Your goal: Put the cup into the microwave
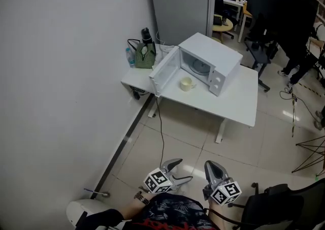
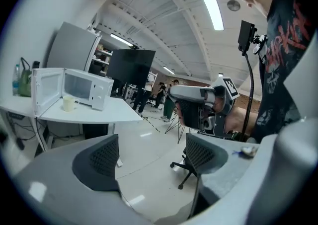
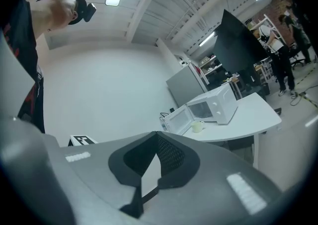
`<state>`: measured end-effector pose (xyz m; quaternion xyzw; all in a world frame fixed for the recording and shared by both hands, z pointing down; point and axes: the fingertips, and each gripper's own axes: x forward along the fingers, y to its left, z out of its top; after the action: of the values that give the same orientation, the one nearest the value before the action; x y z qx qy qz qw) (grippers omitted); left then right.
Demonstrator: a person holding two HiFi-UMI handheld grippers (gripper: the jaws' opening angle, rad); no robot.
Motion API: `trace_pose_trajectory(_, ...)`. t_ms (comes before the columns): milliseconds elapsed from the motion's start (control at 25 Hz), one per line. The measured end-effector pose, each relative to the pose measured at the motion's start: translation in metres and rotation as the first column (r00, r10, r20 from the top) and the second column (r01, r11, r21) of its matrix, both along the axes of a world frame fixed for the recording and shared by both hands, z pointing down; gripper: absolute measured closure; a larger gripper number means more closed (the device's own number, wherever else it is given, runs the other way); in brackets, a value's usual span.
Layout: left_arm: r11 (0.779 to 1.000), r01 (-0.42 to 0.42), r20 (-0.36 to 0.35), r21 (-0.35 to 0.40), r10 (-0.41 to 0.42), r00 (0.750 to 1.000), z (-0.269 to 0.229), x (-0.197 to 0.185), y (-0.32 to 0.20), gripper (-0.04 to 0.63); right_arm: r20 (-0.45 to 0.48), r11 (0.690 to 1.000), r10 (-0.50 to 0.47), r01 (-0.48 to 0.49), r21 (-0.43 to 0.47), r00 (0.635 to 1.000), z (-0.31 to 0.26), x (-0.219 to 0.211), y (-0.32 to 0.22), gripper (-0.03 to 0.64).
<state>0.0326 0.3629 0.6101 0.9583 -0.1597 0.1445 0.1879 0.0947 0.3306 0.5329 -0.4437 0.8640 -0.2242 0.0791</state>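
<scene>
From the head view I can't judge the jaws; the gripper views can: my left gripper [image 2: 149,162] gapes empty, my right gripper [image 3: 149,167] is pinched closed on nothing. The cup [image 1: 186,84] stands outside the microwave [image 1: 210,61].

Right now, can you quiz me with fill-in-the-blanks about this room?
The microwave door stands ___.
The cup stands on the white ___.
The left claw is ___.
The right claw is ___.
Missing words: open; table; open; shut.
</scene>
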Motion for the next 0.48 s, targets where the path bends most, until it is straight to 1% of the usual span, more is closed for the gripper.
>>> trace_pose_trajectory(40, 1.000, 0.000, -0.005, -0.012, 0.000, 1.000, 0.003, -0.001, -0.004, 0.170, -0.006, 1.000, -0.007, 0.007, -0.009, 1.000, 0.002, -0.003, -0.005, 0.617)
trace_pose_trajectory(120, 1.000, -0.006, -0.019, -0.012, 0.006, 1.000, 0.005, -0.001, -0.020, 0.172, -0.023, 1.000, -0.012, 0.011, -0.026, 1.000, 0.006, -0.010, -0.020, 0.617)
trace_pose_trajectory(200, 1.000, 0.001, -0.033, 0.021, 0.000, 0.999, 0.001, -0.005, -0.046, 0.172, -0.035, 0.999, -0.003, 0.002, -0.036, 0.999, 0.007, -0.017, -0.042, 0.617)
trace_pose_trajectory(280, 0.998, 0.025, -0.065, 0.065, -0.021, 0.998, -0.010, -0.013, -0.082, 0.172, -0.051, 0.999, 0.003, -0.004, -0.035, 0.999, 0.001, -0.028, -0.069, 0.617)
trace_pose_trajectory(400, 0.993, 0.058, -0.142, 0.099, -0.044, 0.989, -0.028, -0.030, -0.136, 0.172, -0.107, 1.000, -0.024, 0.025, 0.010, 0.994, -0.021, -0.053, -0.113, 0.617)
trace_pose_trajectory(480, 0.993, 0.056, -0.162, 0.106, -0.039, 0.986, -0.031, -0.046, -0.164, 0.172, -0.144, 0.998, -0.038, 0.045, 0.051, 0.989, -0.033, -0.072, -0.135, 0.617)
